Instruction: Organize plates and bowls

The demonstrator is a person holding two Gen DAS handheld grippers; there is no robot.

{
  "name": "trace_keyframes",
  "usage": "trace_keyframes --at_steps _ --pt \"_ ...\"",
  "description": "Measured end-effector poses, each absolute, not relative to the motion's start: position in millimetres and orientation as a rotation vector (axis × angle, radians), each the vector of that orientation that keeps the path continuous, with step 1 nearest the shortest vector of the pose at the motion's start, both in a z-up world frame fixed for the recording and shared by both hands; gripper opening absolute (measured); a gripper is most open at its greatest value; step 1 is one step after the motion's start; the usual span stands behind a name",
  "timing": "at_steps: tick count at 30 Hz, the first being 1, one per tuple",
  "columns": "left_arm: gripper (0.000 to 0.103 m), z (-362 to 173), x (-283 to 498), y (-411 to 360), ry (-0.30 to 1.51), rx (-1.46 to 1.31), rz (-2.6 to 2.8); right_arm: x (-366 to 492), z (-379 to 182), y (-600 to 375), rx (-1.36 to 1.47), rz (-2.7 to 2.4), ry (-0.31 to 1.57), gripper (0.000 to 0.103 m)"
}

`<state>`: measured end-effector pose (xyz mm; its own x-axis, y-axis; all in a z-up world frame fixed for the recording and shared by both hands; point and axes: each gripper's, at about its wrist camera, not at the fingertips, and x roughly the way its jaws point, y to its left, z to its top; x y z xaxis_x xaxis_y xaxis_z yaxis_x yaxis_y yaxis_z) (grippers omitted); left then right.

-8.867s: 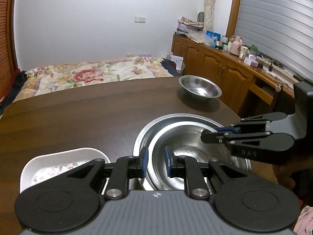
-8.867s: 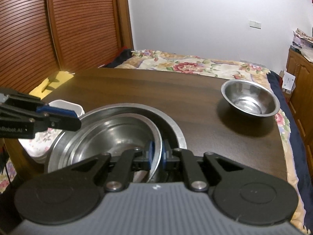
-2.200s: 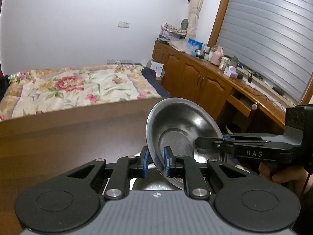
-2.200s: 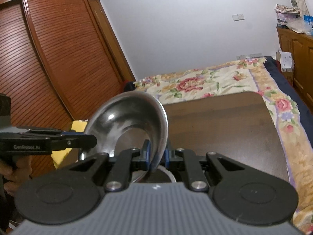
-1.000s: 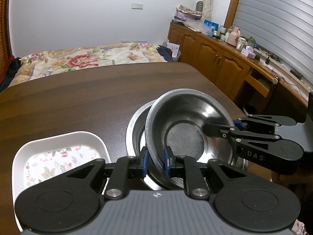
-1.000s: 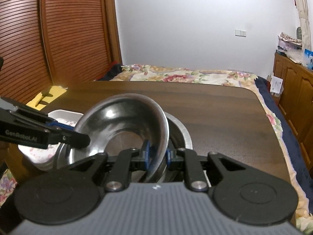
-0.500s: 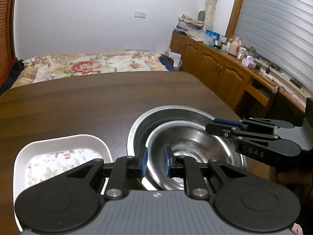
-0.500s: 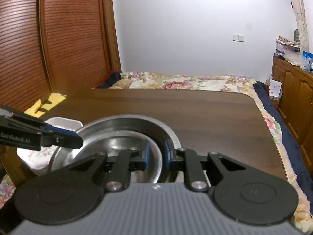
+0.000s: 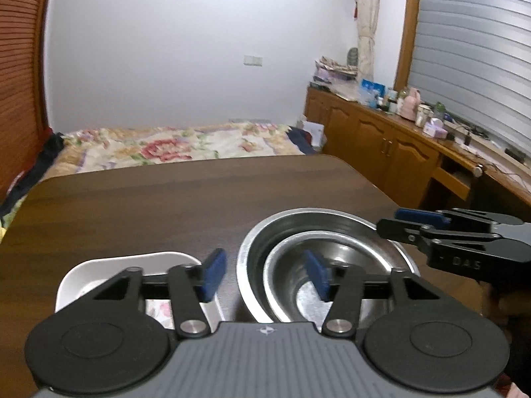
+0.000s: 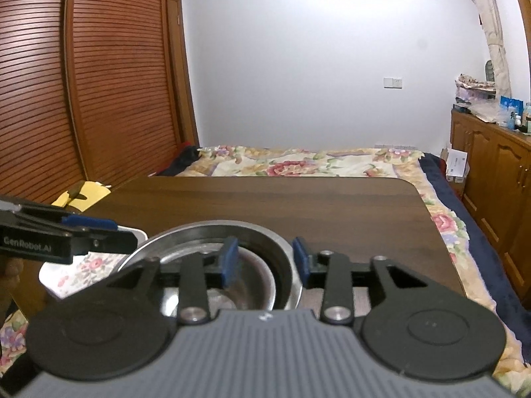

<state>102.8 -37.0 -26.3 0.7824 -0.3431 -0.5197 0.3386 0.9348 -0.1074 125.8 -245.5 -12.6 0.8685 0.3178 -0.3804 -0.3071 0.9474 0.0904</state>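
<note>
A small steel bowl (image 9: 295, 285) sits nested inside a larger steel bowl (image 9: 318, 224) on the dark wooden table (image 9: 166, 205). My left gripper (image 9: 265, 275) hangs open just above the near left rim of the stack, holding nothing. To its left lies a white floral plate (image 9: 99, 272). The right gripper (image 9: 419, 224) reaches in from the right above the far rim. In the right wrist view, my right gripper (image 10: 265, 258) is open over the nested bowls (image 10: 205, 232), the small bowl (image 10: 259, 285) below its fingers. The floral plate (image 10: 79, 265) shows under the left gripper (image 10: 99, 232).
Beyond the table's far edge lies a bed with a floral quilt (image 9: 172, 146). Wooden cabinets with cluttered tops (image 9: 398, 146) run along the right wall. A slatted wooden wardrobe (image 10: 83, 83) stands at the left. A hand (image 10: 10, 275) holds the left gripper.
Both grippers have opened and let go of the small steel bowl, which now rests inside the larger one. Both have lifted and drawn back slightly from the stack.
</note>
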Motion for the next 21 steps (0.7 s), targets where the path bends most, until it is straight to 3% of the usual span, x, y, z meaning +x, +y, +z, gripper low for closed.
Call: trace_keyframes --at_steps 3,6,11,21 --pt "0.077 -32.0 100.8 -32.5 0.556 -0.034 -0.348 123.9 -16.6 -245.9 0.034 0.316 0.400 0.054" --pt "0.078 -36.0 101.1 -29.5 0.556 -0.047 -0.331 122.6 -20.4 -246.3 0.037 0.301 0.398 0.061" --pt "0.077 -41.3 101.2 -31.3 0.556 -0.049 -0.332 123.6 -29.1 -248.2 0.039 0.275 0.400 0.062" --pt "0.049 -55.6 102.6 -36.1 0.609 -0.043 -0.353 130.4 -47.4 -246.5 0.084 0.271 0.436 0.062"
